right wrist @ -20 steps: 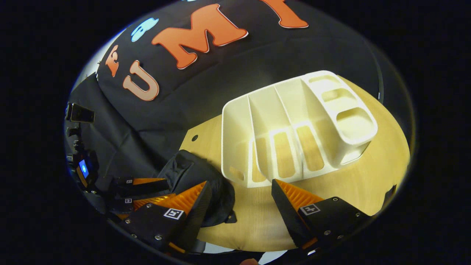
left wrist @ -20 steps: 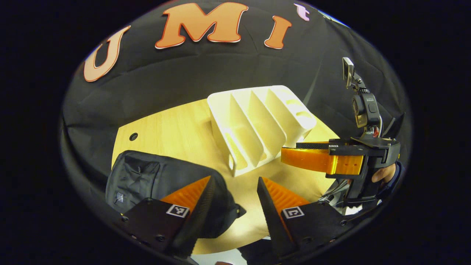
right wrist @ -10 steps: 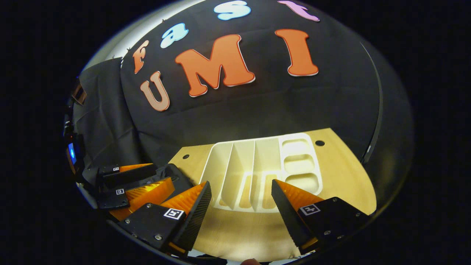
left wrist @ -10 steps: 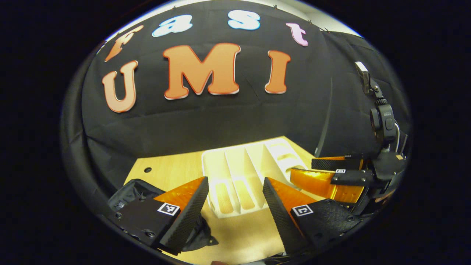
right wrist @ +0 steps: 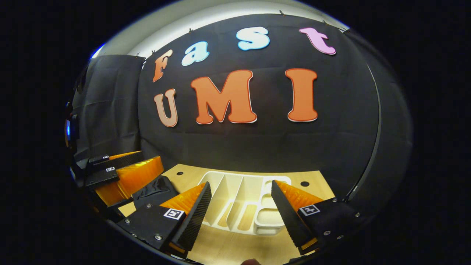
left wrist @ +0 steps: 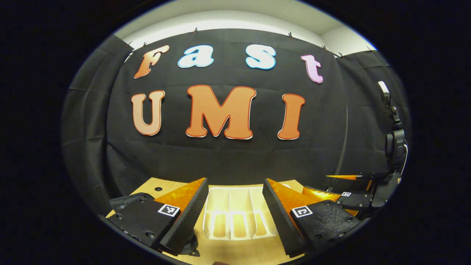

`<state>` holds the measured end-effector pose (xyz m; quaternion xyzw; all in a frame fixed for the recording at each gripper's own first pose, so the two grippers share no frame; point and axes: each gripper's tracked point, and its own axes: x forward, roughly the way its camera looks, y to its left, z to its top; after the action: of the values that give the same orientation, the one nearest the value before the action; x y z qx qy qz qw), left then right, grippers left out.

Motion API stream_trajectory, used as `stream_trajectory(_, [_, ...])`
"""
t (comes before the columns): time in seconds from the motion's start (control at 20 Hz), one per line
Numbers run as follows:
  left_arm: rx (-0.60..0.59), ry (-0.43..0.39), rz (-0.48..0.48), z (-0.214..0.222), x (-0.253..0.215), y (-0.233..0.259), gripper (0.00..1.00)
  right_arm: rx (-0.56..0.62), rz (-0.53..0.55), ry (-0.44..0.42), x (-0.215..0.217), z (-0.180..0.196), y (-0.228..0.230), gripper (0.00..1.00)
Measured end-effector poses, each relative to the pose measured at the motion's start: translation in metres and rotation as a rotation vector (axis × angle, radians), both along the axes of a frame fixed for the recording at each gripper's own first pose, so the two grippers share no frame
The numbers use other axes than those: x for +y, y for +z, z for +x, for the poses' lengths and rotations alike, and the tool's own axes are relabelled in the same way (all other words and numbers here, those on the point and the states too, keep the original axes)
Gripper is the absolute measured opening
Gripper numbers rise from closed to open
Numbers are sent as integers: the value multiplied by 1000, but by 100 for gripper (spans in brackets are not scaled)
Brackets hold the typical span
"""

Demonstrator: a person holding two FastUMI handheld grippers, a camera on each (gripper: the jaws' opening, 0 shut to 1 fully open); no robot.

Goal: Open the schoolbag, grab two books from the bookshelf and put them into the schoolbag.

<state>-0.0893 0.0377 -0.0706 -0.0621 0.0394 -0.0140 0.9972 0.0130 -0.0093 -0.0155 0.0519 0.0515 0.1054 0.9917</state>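
Note:
The white bookshelf (left wrist: 235,206) lies low in the left gripper view, and the slots that show hold nothing. My left gripper (left wrist: 235,217) points at it, open, with nothing between its fingers. A black corner of the schoolbag (left wrist: 127,200) peeks past the left finger. At the right edge my right gripper (left wrist: 319,185) hovers level, fingers apart. In the right gripper view the bookshelf (right wrist: 239,195) sits ahead of my open right gripper (right wrist: 241,206). The schoolbag (right wrist: 154,191) lies left of the shelf, partly hidden. The left gripper (right wrist: 151,162) hangs above the bag.
The wooden table (right wrist: 220,250) carries the shelf and bag, and has a small round hole (right wrist: 304,183) near its back right. The black cloth wall stands close behind the table. A camera mount (left wrist: 394,147) rises above the right gripper.
Both grippers have tipped upward. The table, shelf and bag have dropped to the bottom of both views and more wall shows. Both stay open.

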Motion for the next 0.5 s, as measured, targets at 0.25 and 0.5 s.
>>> stream_trajectory(0.25, [-37,-6,35,-10,-9,24,95,-71,24,-38,-15,-16,12,97])
stream_trajectory(0.5, [-102,-31,46,-9,5,42,94,-110,-5,-81,-7,-19,25,97])
